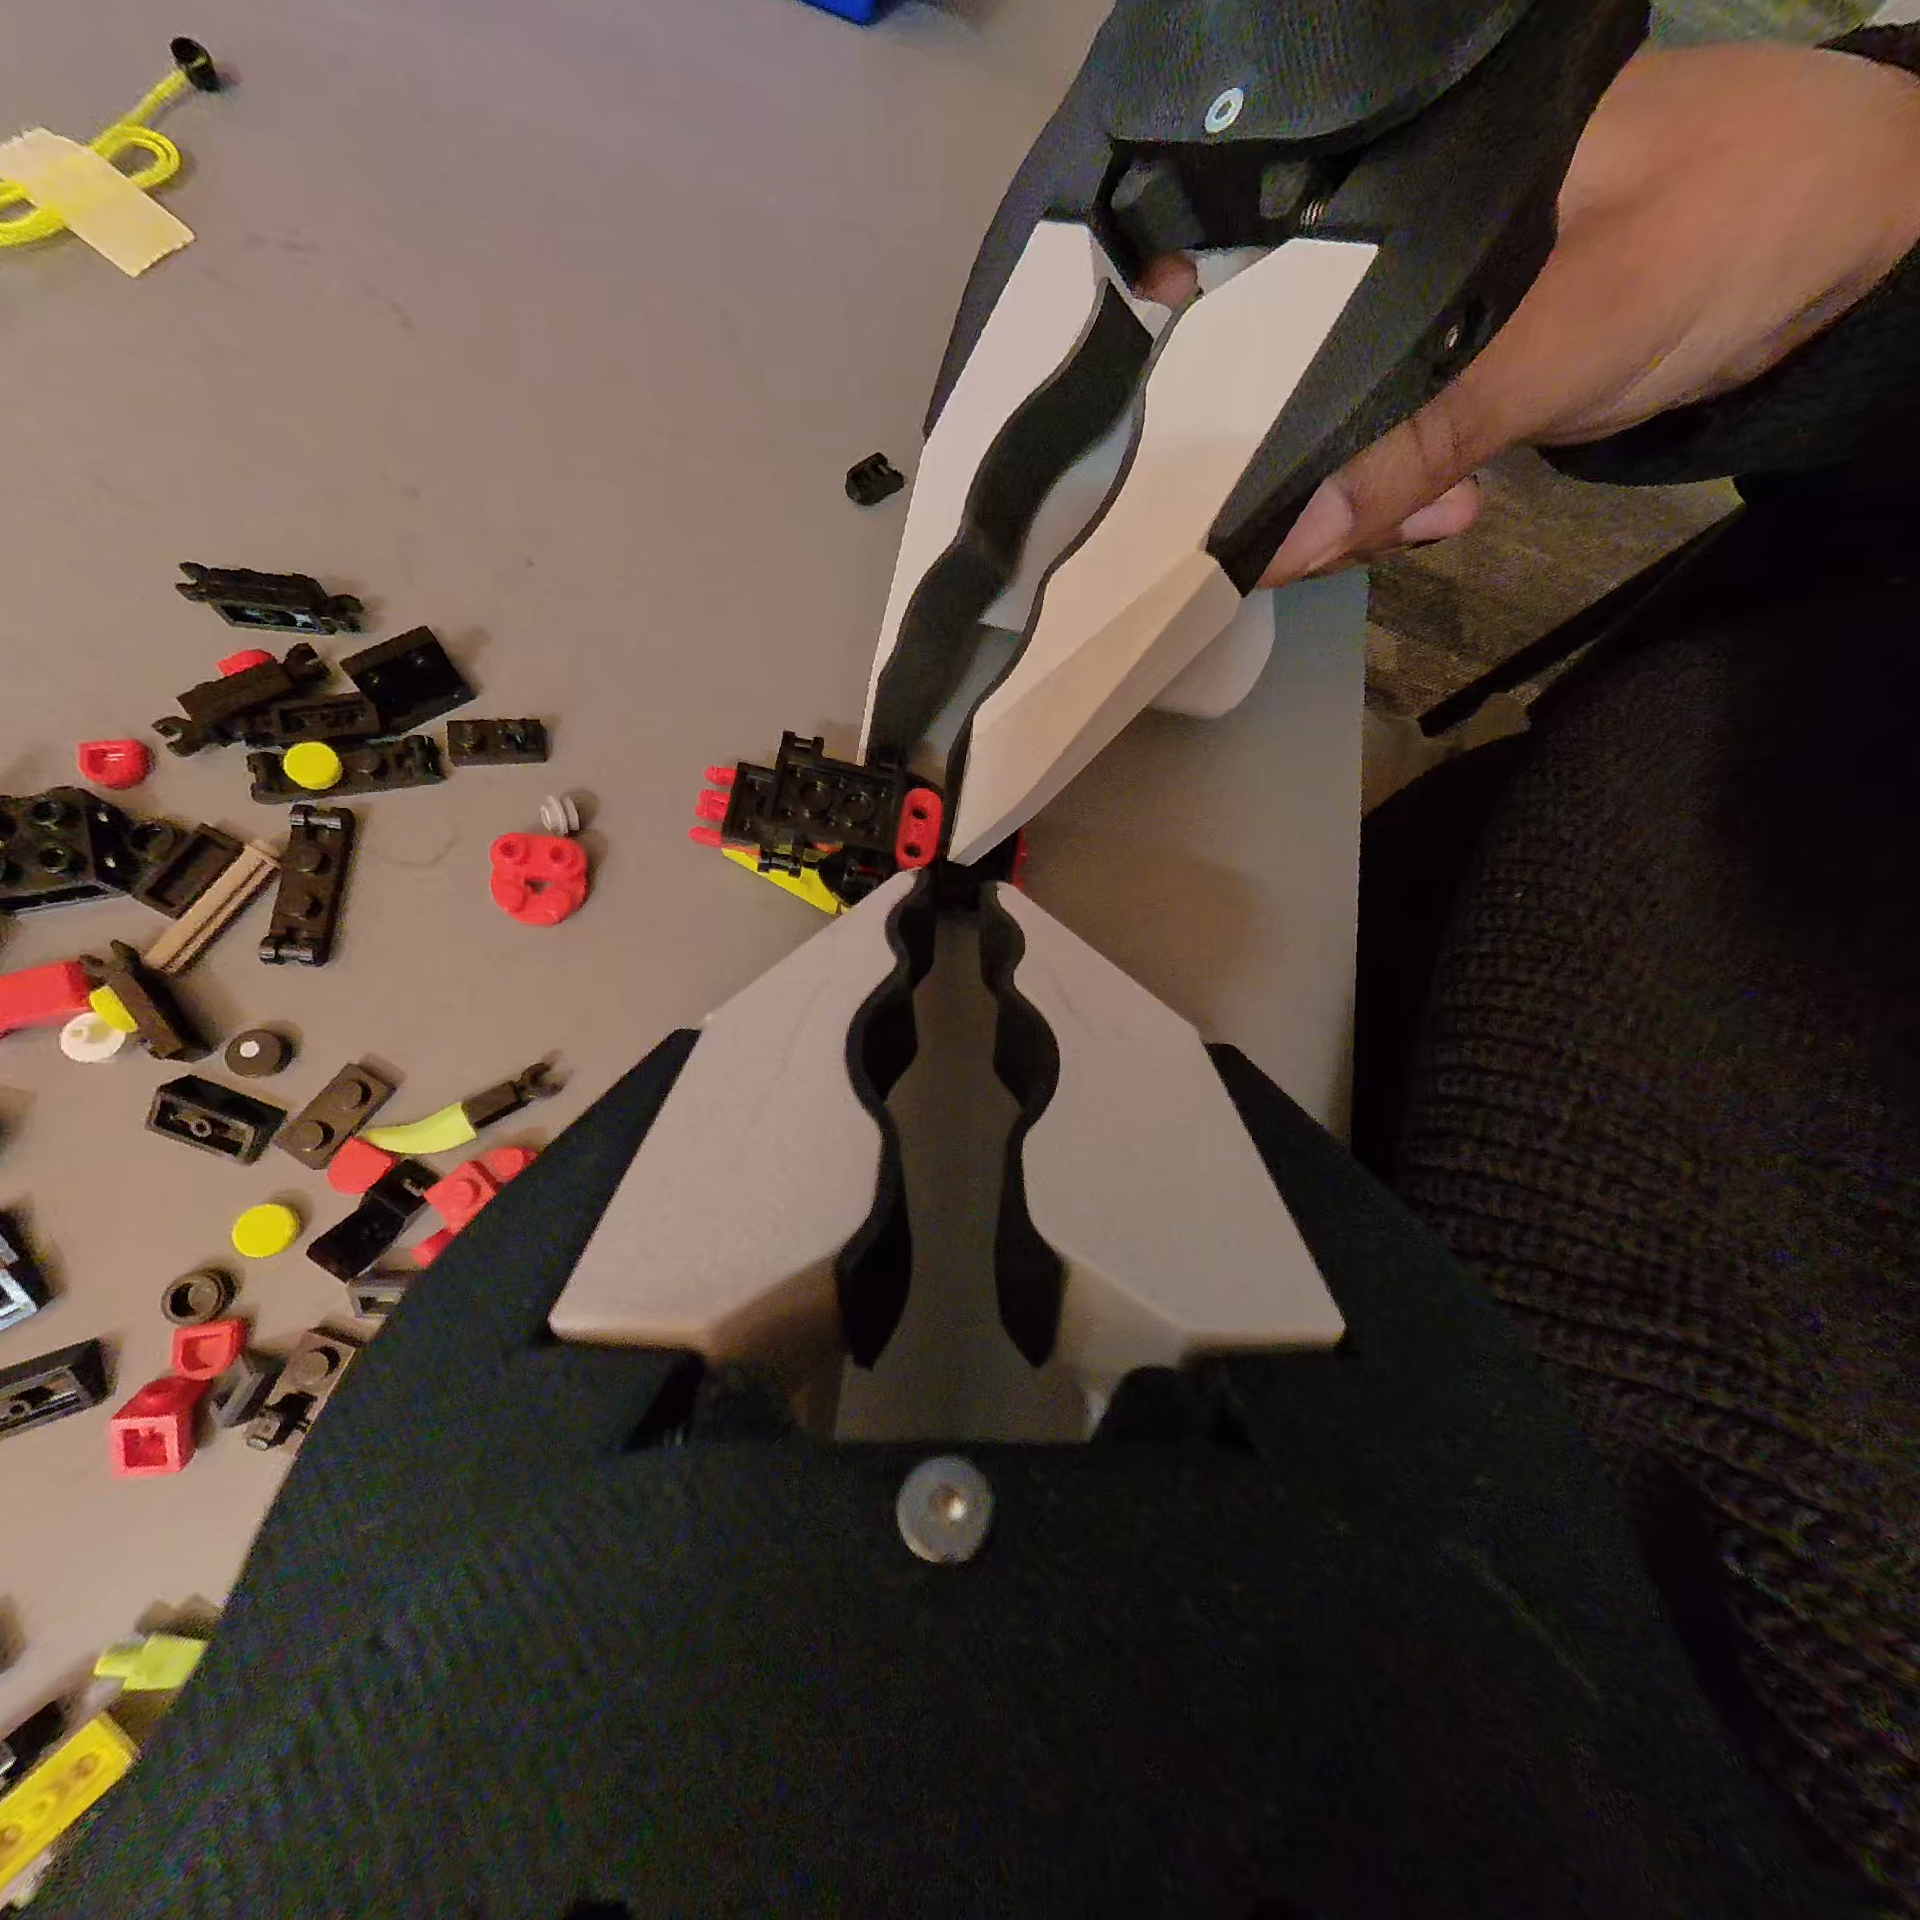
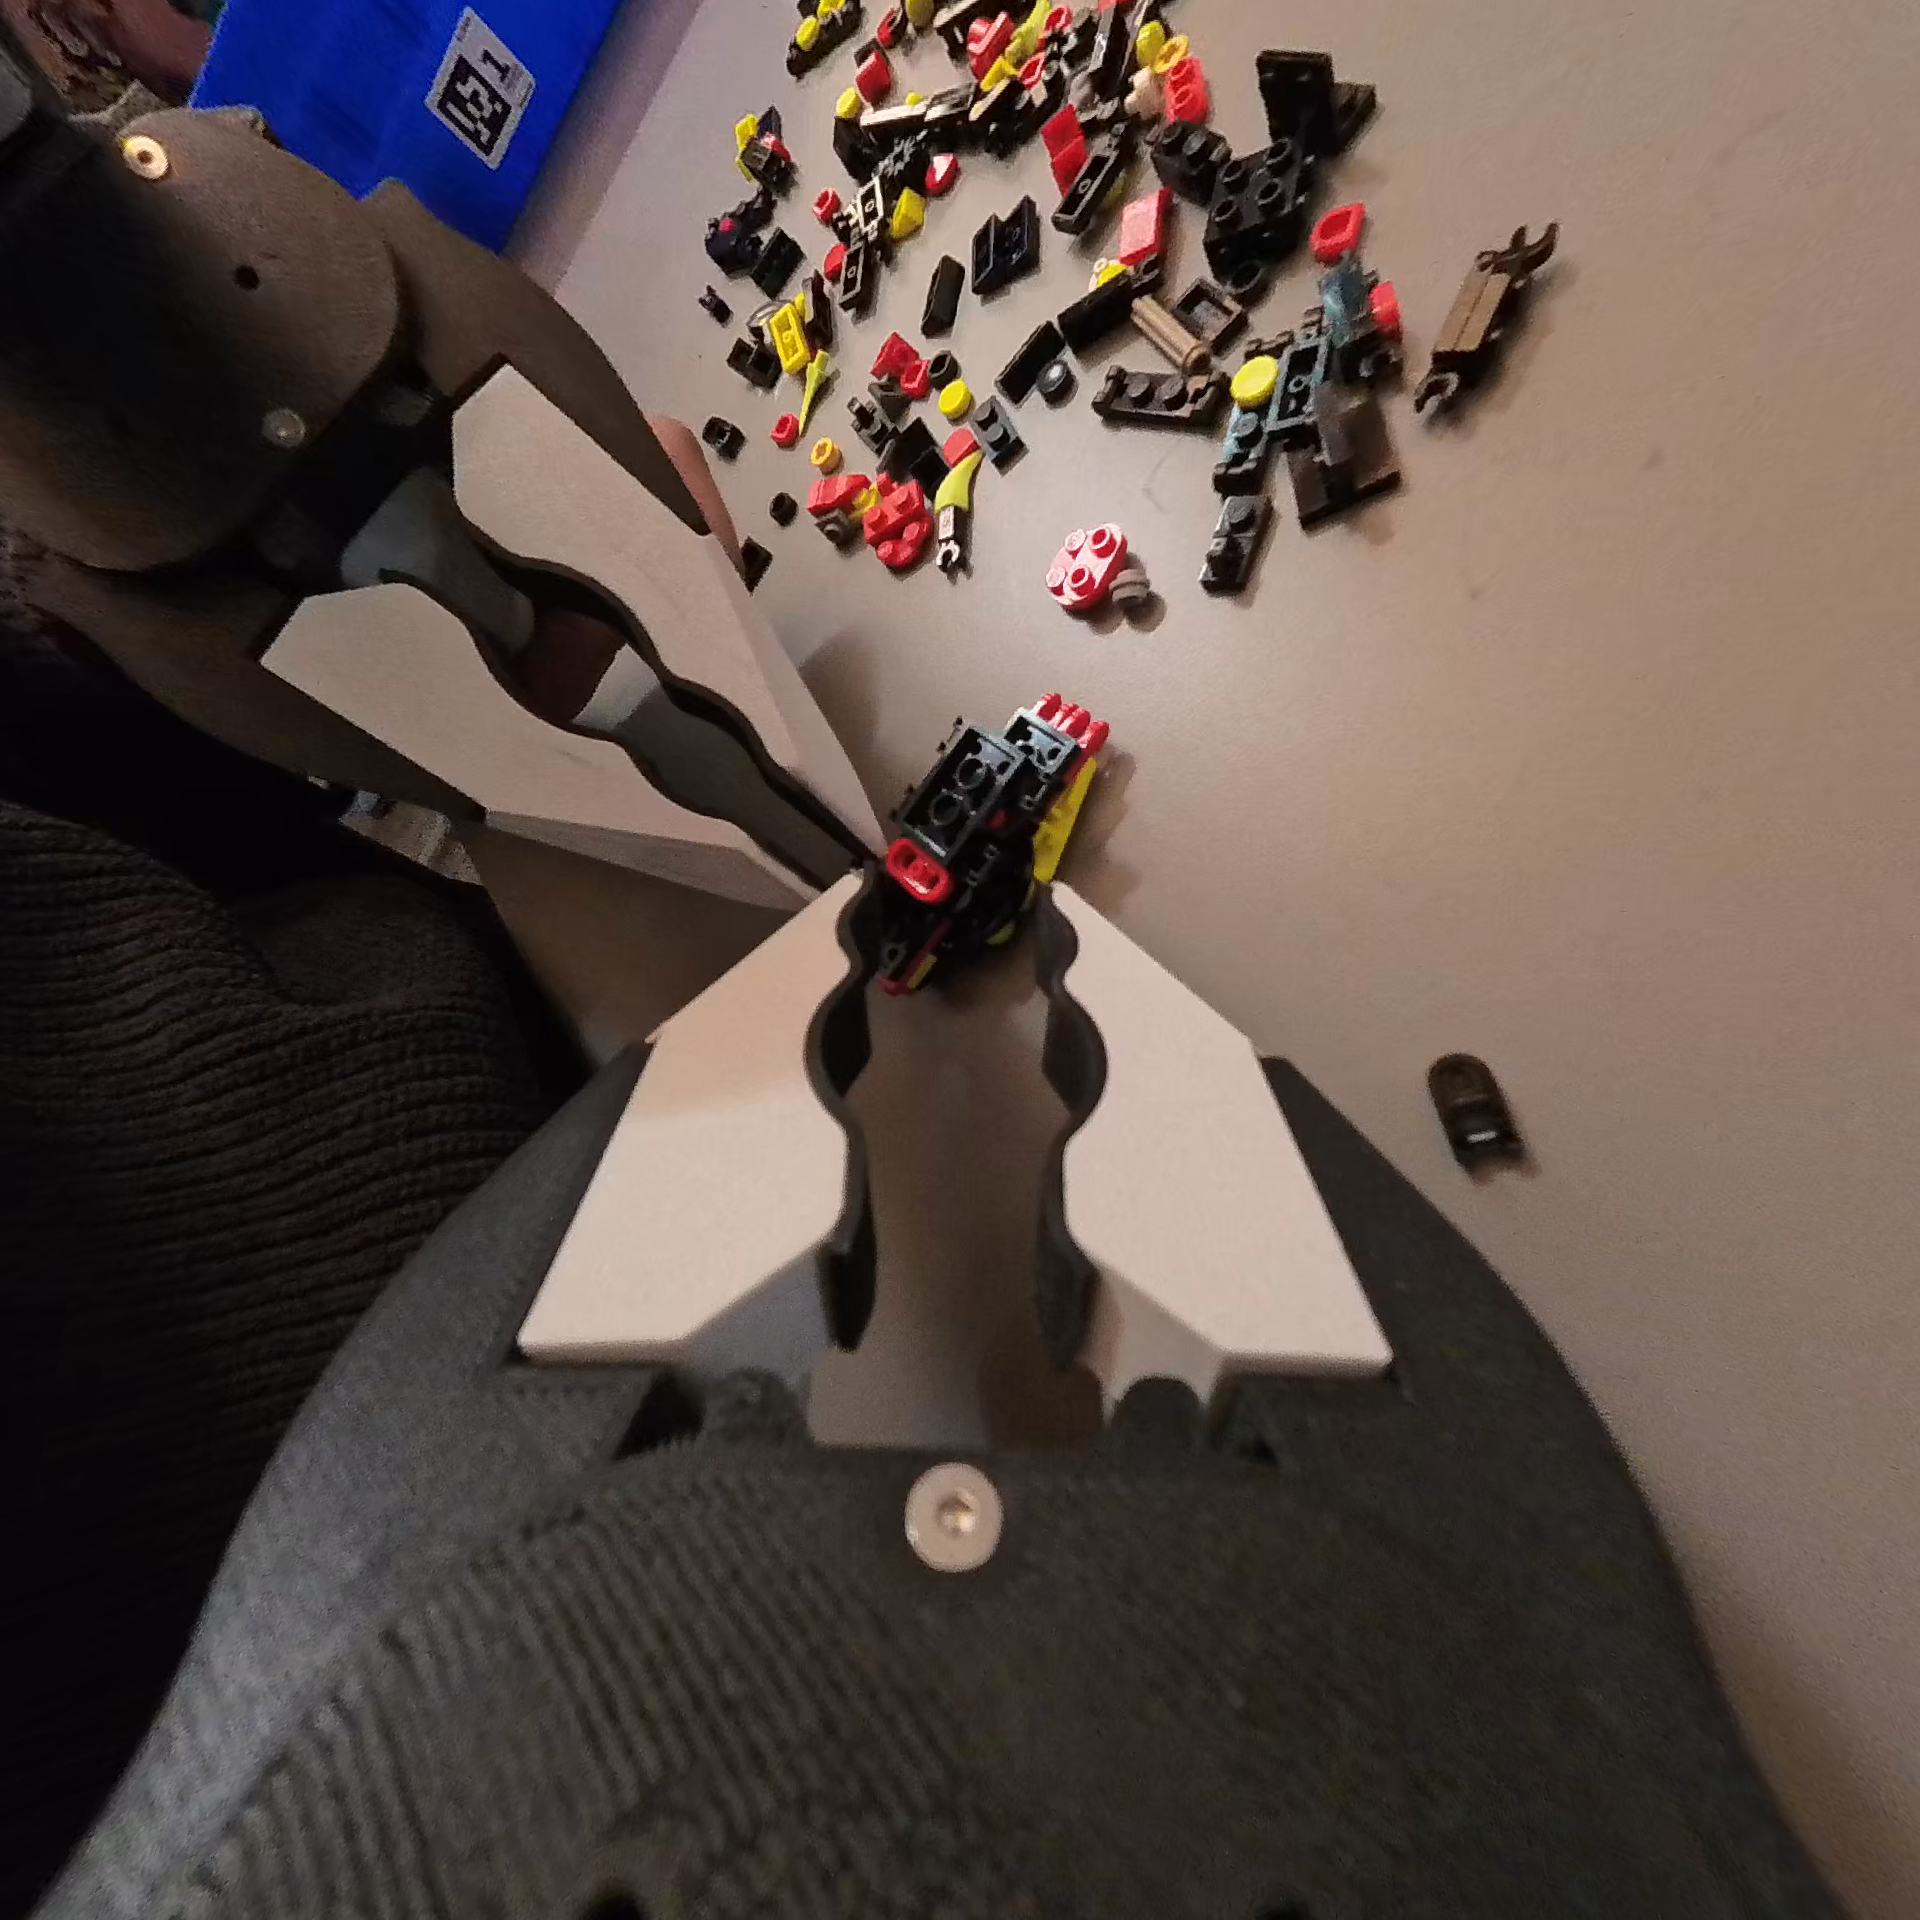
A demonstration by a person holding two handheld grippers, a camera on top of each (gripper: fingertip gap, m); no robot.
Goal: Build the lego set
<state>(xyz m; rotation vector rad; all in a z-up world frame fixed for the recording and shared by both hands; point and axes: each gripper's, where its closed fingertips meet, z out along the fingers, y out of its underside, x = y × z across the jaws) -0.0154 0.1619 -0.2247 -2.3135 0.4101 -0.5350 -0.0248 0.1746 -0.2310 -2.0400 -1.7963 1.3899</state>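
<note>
A small assembly of black, red and yellow bricks (image 1: 821, 810) hangs just above the grey table (image 1: 644, 364), close to its near edge. My right gripper (image 2: 951, 925) is shut on the assembly (image 2: 977, 790), with its pads on the assembly's two sides. In the left wrist view the right gripper (image 1: 925, 800) comes in from above, held by a hand (image 1: 1714, 260). My left gripper (image 1: 958, 888) meets the assembly's near end beside a red two-hole piece (image 1: 920, 826). Its tips are closed on a small black part there. In the right wrist view the left gripper (image 2: 854, 864) comes in from the left.
Many loose black, red and yellow bricks (image 1: 312, 779) lie spread on the table to the left, and they also show in the right wrist view (image 2: 1091, 260). A red round plate (image 1: 537, 878) lies nearest. A blue bin (image 2: 416, 94) stands at the far edge. A taped yellow cord (image 1: 94, 177) lies far left. The person's dark knit clothing (image 1: 1662, 1143) is beyond the table edge. The grippers are tip to tip, or close to it.
</note>
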